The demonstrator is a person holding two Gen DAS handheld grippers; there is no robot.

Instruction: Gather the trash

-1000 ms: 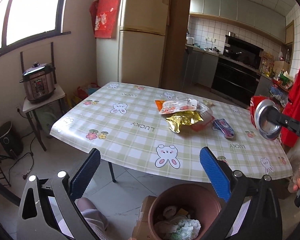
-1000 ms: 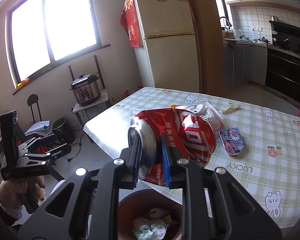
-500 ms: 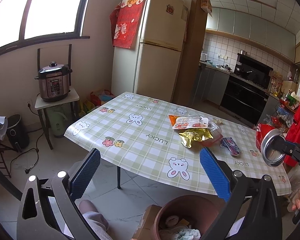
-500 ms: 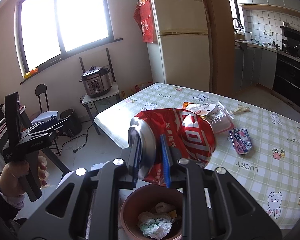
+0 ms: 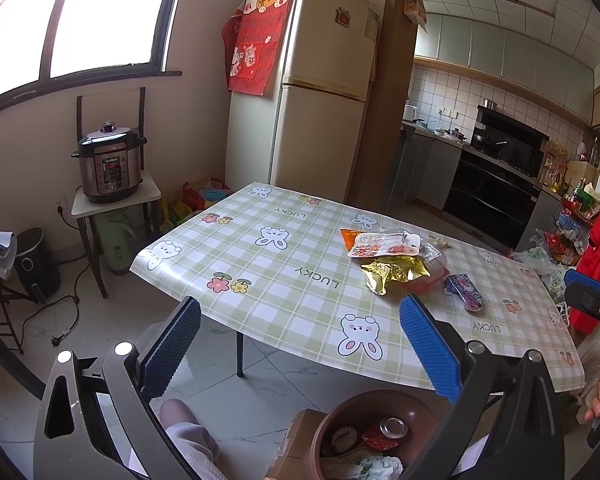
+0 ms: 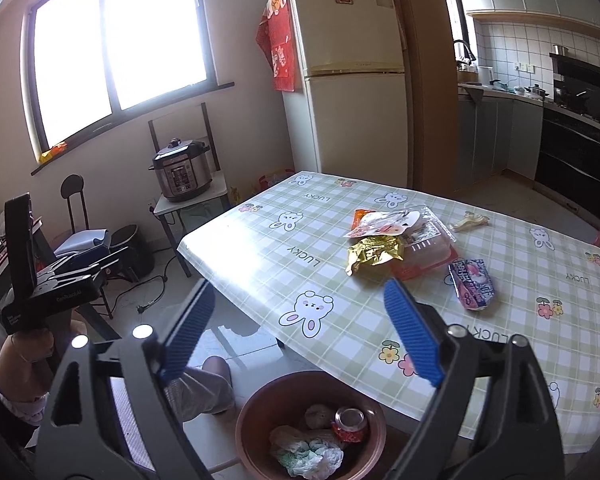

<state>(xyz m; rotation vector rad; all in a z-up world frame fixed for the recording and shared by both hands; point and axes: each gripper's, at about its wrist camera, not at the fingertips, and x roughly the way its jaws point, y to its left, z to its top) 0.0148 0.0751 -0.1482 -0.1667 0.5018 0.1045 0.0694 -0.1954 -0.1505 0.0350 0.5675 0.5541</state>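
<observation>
Wrappers [image 6: 374, 254] heaped mid-table on the checked cloth look light, crinkly and slick; I judge a pinch on a raised foil edge safest. The pink packet [image 6: 474, 284] lies just beside them. Right gripper [image 6: 300, 330] and left gripper [image 5: 300, 350] hover spread and empty above the bin [image 6: 260, 412], short of the heap.

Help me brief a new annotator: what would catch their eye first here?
Probably the heap of snack wrappers, topped by a crumpled gold foil bag, on the green-checked bunny tablecloth. Next, the brown round trash bin below the table edge, holding a crushed red soda can, with the open right gripper above it.
</observation>
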